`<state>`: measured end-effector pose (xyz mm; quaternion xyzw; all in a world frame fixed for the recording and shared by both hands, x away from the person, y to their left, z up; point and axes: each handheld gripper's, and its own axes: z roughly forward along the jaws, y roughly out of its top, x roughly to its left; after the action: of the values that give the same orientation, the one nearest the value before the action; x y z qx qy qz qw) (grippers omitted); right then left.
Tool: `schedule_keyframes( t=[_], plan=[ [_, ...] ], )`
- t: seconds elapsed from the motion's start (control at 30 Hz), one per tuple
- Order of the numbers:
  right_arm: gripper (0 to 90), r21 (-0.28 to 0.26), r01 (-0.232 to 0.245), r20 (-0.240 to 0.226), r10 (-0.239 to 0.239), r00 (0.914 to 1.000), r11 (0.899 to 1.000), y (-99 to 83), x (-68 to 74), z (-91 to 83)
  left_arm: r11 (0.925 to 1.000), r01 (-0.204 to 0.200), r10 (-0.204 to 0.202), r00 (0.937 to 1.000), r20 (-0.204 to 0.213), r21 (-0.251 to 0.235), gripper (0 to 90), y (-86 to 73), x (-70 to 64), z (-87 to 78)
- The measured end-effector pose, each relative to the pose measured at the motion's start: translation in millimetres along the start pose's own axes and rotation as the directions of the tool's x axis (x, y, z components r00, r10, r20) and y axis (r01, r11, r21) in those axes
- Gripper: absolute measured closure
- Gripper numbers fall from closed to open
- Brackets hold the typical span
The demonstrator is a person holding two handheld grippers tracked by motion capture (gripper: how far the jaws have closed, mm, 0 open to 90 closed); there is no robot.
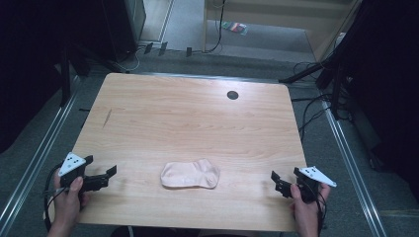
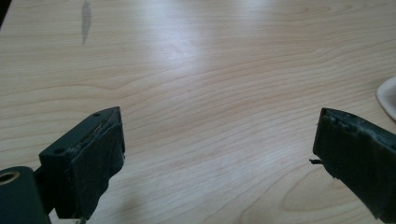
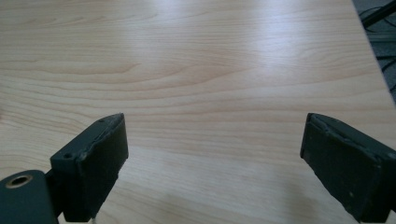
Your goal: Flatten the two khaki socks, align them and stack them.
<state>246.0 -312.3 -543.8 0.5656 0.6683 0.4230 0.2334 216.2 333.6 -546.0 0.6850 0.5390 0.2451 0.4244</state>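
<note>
A pale pink sock (image 1: 190,174) lies folded on the wooden table (image 1: 188,118), near the front edge and about midway between the two hands. My left gripper (image 1: 107,174) rests at the table's front left, open, jaws pointing right toward the sock with a gap of bare wood between them. In the left gripper view the jaws (image 2: 219,140) stand wide apart over bare wood, and the sock's edge (image 2: 387,95) peeks in at the right. My right gripper (image 1: 276,181) sits at the front right, open, well clear of the sock. Its jaws (image 3: 212,140) hold nothing.
A round dark grommet hole (image 1: 232,95) sits near the table's far right edge. A short dark mark (image 1: 107,117) is on the left part of the tabletop. Cables (image 1: 311,106) and stand legs lie on the floor beyond the right and far edges.
</note>
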Motion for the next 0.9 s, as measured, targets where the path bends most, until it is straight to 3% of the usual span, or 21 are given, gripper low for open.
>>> schedule_keyframes(
  t=[0.2,0.5,0.73,0.9],
  plan=[
    [7.5,-0.009,-0.028,0.030,0.029,0.9991,1.000,-7.2,-17.1,-12.2,1.0000,0.007,-0.007,0.9996,-0.028,0.000,3.1,-4.6,11.4,-9.0],
    [7.6,-0.020,-0.037,0.055,0.038,0.9978,0.999,-14.1,-29.8,-25.2,0.9998,0.018,-0.018,0.9988,-0.045,-0.014,3.1,-12.0,26.1,-21.2],
    [12.5,-0.022,-0.006,0.077,0.008,0.9970,1.000,-18.4,-29.2,-31.4,0.9987,-0.050,0.050,0.9978,-0.044,-0.006,3.1,-13.7,17.1,-15.2],
    [12.5,-0.005,0.012,0.070,-0.012,0.9975,1.000,-17.8,-26.6,-29.1,0.9997,0.004,-0.005,0.9992,-0.041,-0.022,3.1,-13.6,22.2,-15.9]
  ],
)
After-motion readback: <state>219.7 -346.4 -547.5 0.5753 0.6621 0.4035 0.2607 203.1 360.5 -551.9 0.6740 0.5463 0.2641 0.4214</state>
